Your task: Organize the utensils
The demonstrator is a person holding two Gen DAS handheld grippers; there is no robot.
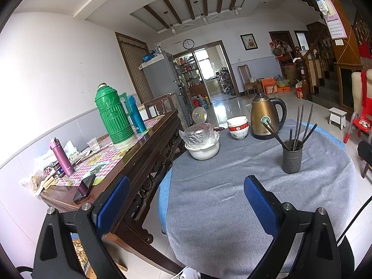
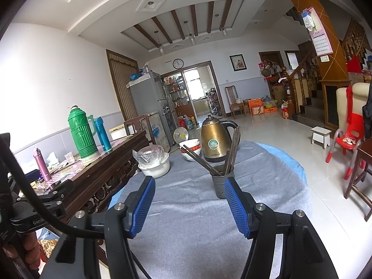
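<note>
Both grippers' jaws stand wide apart, gripping nothing; chopsticks (image 2: 229,148) lean in the grey holder (image 2: 219,183) at twelve o'clock on the surface (image 2: 186,209).

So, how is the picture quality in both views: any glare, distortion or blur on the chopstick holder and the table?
Left wrist view: strong fisheye bending, black corners; the left wall is washed out; the chopstick holder is sharp. Right wrist view: same bending, window glare on the floor; the holder and grey tablecloth are evenly lit, with no motion blur.
</note>
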